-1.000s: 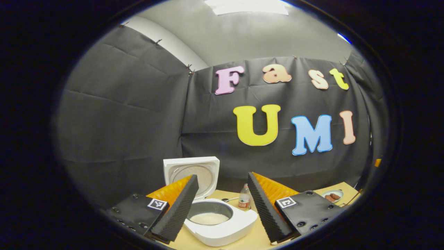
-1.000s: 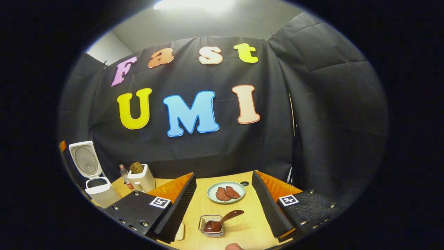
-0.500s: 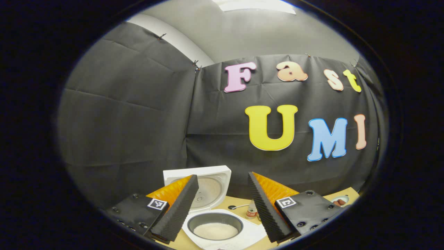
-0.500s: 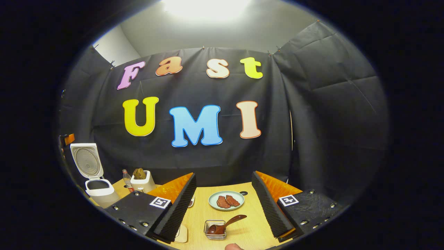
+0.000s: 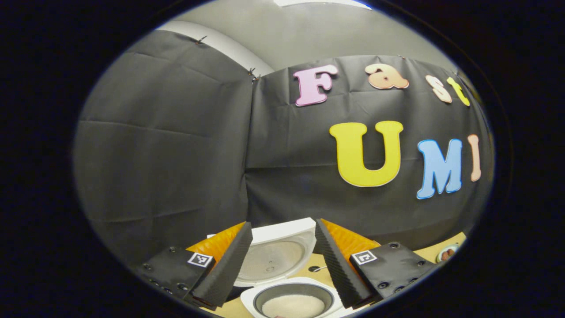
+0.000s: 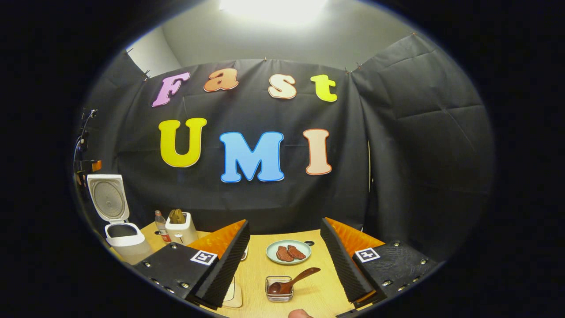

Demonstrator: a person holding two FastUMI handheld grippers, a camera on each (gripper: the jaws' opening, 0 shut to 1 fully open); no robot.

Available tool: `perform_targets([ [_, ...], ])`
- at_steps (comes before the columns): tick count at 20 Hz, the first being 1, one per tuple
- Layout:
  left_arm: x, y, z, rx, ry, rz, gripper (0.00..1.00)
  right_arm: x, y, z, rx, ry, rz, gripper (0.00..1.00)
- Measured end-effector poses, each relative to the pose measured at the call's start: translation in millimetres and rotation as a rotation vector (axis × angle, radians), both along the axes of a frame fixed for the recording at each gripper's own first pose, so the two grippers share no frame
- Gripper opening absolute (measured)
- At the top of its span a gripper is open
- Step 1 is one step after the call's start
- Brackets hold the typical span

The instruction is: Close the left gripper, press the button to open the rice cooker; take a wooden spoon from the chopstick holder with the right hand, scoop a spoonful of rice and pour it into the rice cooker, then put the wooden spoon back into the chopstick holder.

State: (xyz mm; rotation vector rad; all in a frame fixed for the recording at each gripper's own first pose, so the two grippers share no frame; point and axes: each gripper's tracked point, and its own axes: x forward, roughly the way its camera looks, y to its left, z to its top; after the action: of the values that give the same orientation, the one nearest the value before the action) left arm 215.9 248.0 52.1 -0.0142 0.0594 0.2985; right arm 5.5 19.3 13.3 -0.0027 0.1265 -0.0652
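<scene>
The white rice cooker point(image 5: 269, 304) stands open just below my left gripper point(image 5: 282, 224), which is open with nothing between its fingers. Its lid point(image 5: 276, 254) is tipped back, and white rice point(image 5: 293, 305) lies in the inner pot. In the right gripper view the same cooker point(image 6: 120, 236) stands at the far left with its lid point(image 6: 107, 198) up. The brown wooden spoon point(image 6: 295, 279) rests bowl-down in a small clear holder point(image 6: 279, 289) on the table, a little ahead of my right gripper point(image 6: 284, 223), which is open and holds nothing.
A pale plate with pieces of meat point(image 6: 288, 251) sits beyond the spoon. A white container with brown pieces point(image 6: 183, 227) and a small bottle point(image 6: 160, 222) stand near the cooker. A wooden coaster point(image 6: 233, 295) lies by my right gripper's left finger. A fingertip point(image 6: 300, 313) shows at the bottom edge.
The left gripper has moved closer over the open cooker, which slid down and right in its view. The right gripper shifted only slightly. Both stayed open; the spoon stayed in its holder.
</scene>
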Motion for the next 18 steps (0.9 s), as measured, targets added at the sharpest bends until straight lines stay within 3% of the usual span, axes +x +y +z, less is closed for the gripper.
perform_targets([
  [9,81.0,50.1,-29.6,0.019,0.087,0.076,0.99,-14.5,-6.6,-15.1,-0.02,0.027,-0.061,0.98],
  [18,123.6,72.1,-60.0,-0.012,0.195,0.117,0.99,-8.3,-16.7,-18.2,-0.049,0.036,-0.056,0.98],
])
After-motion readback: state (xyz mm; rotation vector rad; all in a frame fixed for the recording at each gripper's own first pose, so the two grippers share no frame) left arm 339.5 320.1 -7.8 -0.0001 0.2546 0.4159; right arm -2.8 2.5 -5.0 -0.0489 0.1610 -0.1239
